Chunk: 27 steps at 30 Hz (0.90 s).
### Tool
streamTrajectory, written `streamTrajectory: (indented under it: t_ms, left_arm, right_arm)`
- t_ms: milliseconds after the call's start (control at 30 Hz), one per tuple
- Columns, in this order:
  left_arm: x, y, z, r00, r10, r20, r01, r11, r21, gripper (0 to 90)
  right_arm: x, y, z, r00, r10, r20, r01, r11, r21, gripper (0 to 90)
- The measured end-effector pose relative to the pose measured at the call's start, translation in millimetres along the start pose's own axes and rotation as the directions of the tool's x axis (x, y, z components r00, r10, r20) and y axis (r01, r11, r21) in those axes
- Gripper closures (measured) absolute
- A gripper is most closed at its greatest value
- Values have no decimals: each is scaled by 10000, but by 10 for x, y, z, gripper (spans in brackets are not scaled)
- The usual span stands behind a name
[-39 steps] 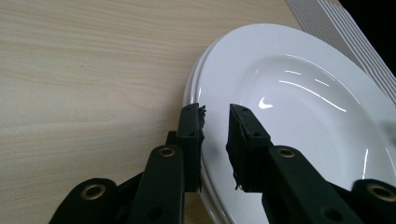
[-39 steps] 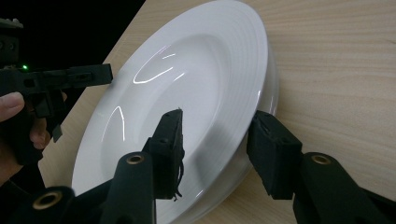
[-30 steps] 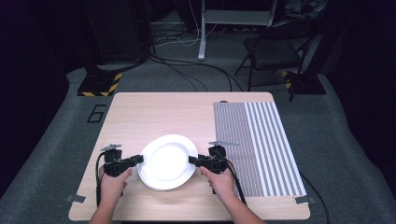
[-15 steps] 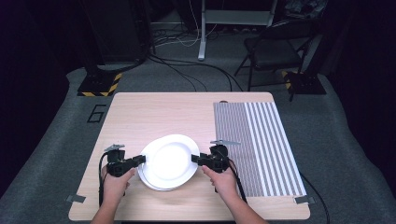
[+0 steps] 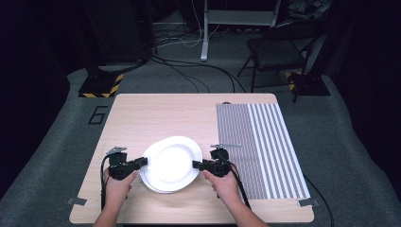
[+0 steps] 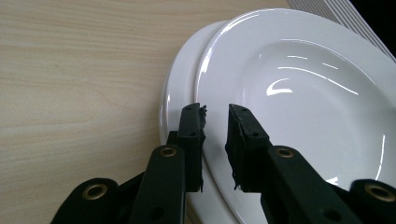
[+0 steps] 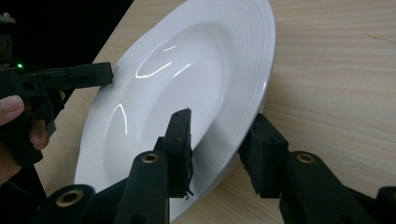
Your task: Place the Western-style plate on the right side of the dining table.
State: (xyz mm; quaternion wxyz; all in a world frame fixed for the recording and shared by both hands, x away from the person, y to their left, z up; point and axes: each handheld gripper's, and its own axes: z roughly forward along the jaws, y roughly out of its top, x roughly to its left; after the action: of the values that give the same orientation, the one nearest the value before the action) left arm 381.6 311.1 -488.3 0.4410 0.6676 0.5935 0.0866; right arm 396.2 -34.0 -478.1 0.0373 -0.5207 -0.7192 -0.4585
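Pale wooden tabletop point(image 5: 156, 113), near its front edge: the left hand-held gripper point(image 5: 142, 161) clamps the top white plate point(image 5: 171, 161) by its rim while the right hand-held gripper point(image 5: 197, 164), jaws just closing, straddles the opposite rim of glazed, slippery, breakable china.

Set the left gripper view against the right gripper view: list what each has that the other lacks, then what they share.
Left gripper view: a lower plate under the top plate, a striped mat corner, and the left gripper clamped on the top plate's rim. Right gripper view: the right gripper, its jaws just been closing around the opposite rim, plus the hand holding the left gripper across the plate. Shared: the top plate and the wooden table.
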Motion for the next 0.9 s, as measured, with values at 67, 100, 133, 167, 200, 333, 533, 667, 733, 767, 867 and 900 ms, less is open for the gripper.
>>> streamTrajectory:
  t_ms: [67, 100, 133, 167, 200, 333, 533, 667, 733, 767, 867, 900]
  left_arm:
    - [3, -2, 0, 10000, 12, 4, -12, 10000, -24, 759]
    - [5, -3, 0, 10000, -2, 21, 3, 10000, -38, 759]
    - [10, -5, -1, 10000, 0, 44, 0, 10000, -48, 759]
    - [10, -6, -2, 10000, -34, 44, 34, 10000, -57, 759]
    - [11, -8, -2, 10000, -44, 50, 44, 10000, -67, 759]
    - [5, -18, 0, 10000, 96, -4, -97, 9998, -146, 759]
    - [-5, -30, 16, 10000, 80, 55, -79, 9998, -198, 758]
    - [-27, -39, 52, 9997, 63, 241, -60, 9999, -148, 758]
    - [-34, -42, 58, 9996, 114, 258, -111, 9999, -97, 758]
    - [-49, -46, 74, 9994, 202, 280, -200, 9998, -59, 758]
    - [-64, -50, 87, 9992, 221, 329, -223, 9997, 38, 758]
    - [-65, -53, 101, 9991, 267, 339, -265, 9996, -57, 758]
  right_arm:
    - [-3, 2, -2, 10000, 55, 6, -55, 10000, 1, 645]
    - [-1, 1, 1, 10000, 46, 25, -46, 10000, -8, 645]
    - [1, 1, 3, 10000, 42, 35, -42, 10000, -6, 646]
    - [7, 1, 12, 10000, 26, 91, -25, 10000, -44, 647]
    - [8, 1, 15, 9999, 22, 102, -22, 10000, -35, 651]
    - [-19, 11, 15, 9999, 112, -78, -111, 9999, 57, 666]
    - [-40, 19, -7, 9998, 22, -183, -24, 9999, -111, 692]
    - [-49, 43, -62, 9997, -87, -239, 79, 9995, -315, 707]
    - [-54, 51, -74, 9997, -144, -210, 137, 9993, -355, 709]
    - [-56, 64, -98, 9997, -127, -192, 120, 9991, -407, 716]
    - [-75, 83, -129, 9995, 46, -313, -59, 9991, -423, 732]
    - [-82, 91, -138, 9991, 156, -388, -172, 9990, -413, 736]
